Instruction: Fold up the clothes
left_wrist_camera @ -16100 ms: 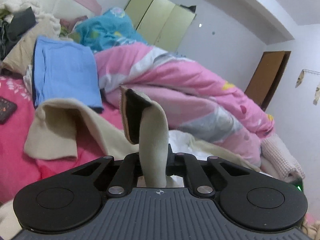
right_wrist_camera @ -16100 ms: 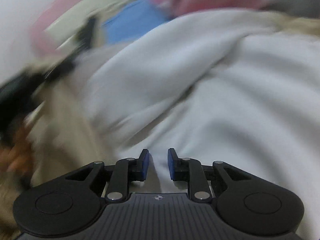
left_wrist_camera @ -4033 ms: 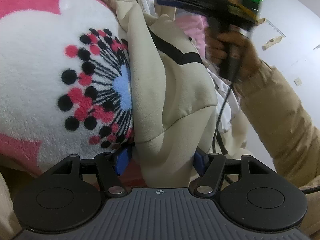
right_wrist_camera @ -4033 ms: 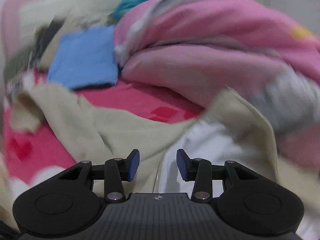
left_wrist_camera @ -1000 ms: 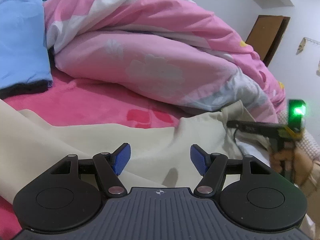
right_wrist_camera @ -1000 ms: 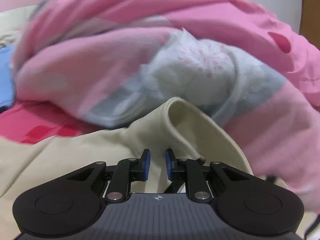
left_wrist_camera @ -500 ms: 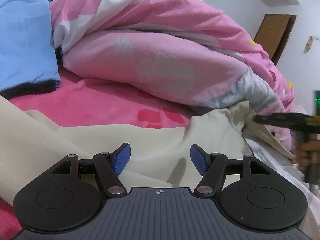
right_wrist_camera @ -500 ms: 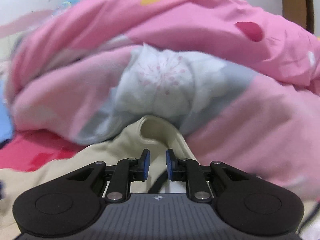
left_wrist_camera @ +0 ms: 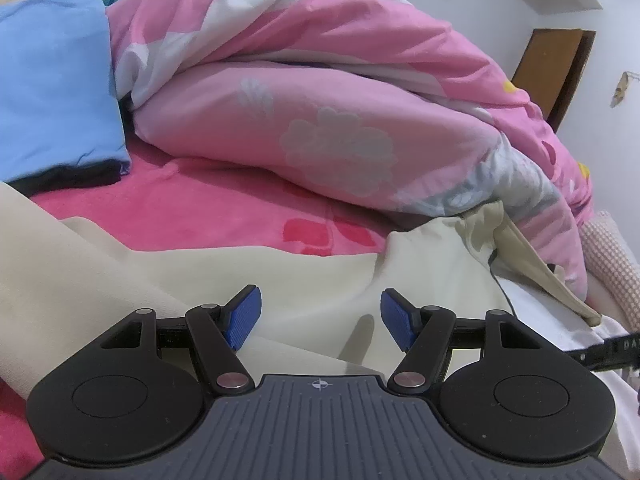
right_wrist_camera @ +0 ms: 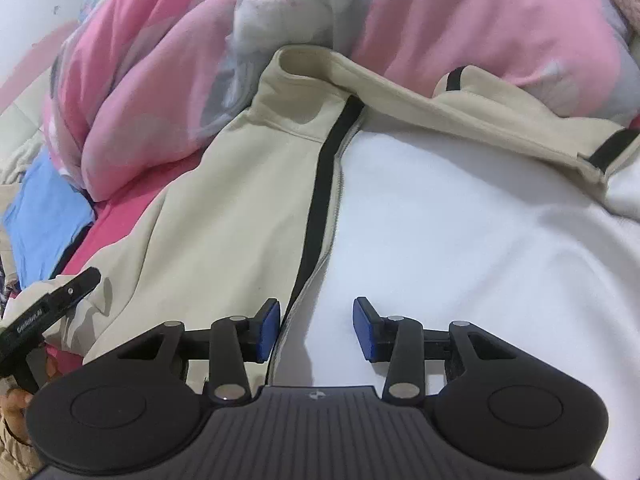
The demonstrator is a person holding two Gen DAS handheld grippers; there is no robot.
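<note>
Both tongs hold nothing, left tongs wide and right tongs opening over the cream jacket, spread open on the bed, so basically all folding's left.

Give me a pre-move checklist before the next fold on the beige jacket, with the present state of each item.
1. Left tool empty, pads apart: ok.
2. Right tool free of cloth: ok; its jaws are opening, nothing pinched between them.
3. Beige jacket spread flat: not ok; the front lies open, white lining exposed, and its collar rests against the pink duvet.
4. Whole outline, sleeves and hem in view: cannot tell.
5. Folded blue garment clear of the jacket: ok.
</note>
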